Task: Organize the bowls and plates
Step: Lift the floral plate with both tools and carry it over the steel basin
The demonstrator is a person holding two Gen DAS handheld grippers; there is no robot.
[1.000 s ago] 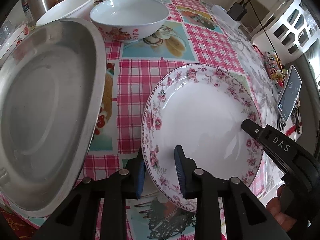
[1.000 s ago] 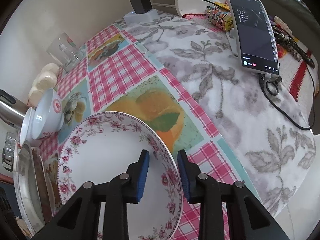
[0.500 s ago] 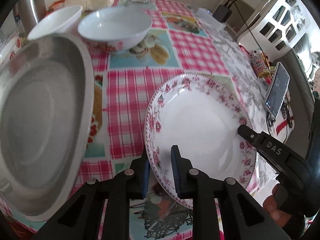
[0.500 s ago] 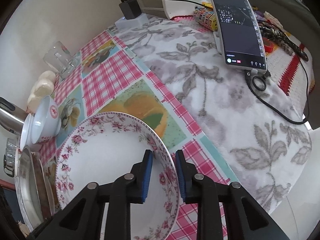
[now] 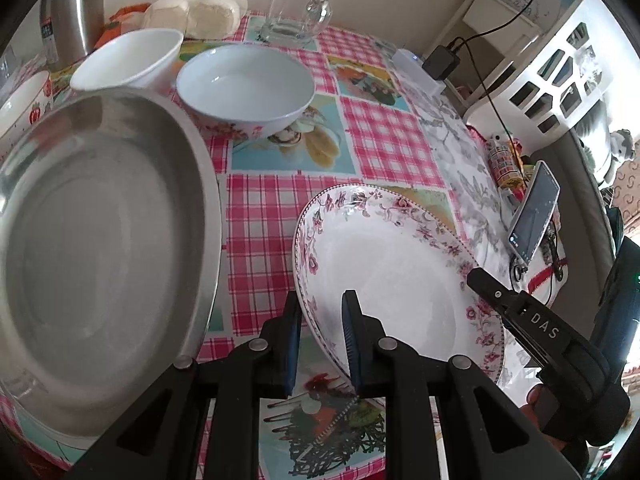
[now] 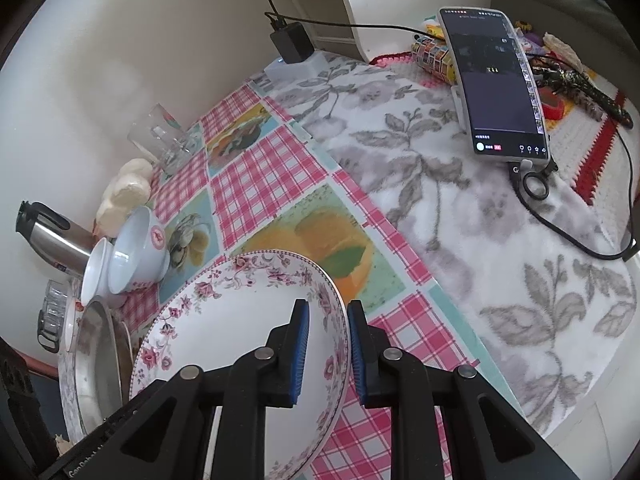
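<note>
A white plate with a pink floral rim [image 5: 392,280] is held off the checked tablecloth [image 5: 264,216], tilted. My left gripper [image 5: 320,332] is shut on its near left rim. My right gripper [image 6: 326,344] is shut on the opposite rim [image 6: 340,340]; its finger also shows in the left wrist view [image 5: 516,312]. A large steel tray [image 5: 100,248] lies to the left of the plate. A white bowl with a printed base [image 5: 245,88] and a plain white bowl [image 5: 128,60] stand behind it.
A steel kettle [image 5: 72,12], a glass mug [image 5: 298,12] and white buns [image 5: 200,12] stand at the back. A phone on a stand [image 6: 496,84] with a cable, a charger [image 6: 292,44] and a white basket [image 5: 552,80] are to the right.
Both grippers have lifted the floral plate off the cloth and tilted it. The cameras have risen, so more of the back of the table shows.
</note>
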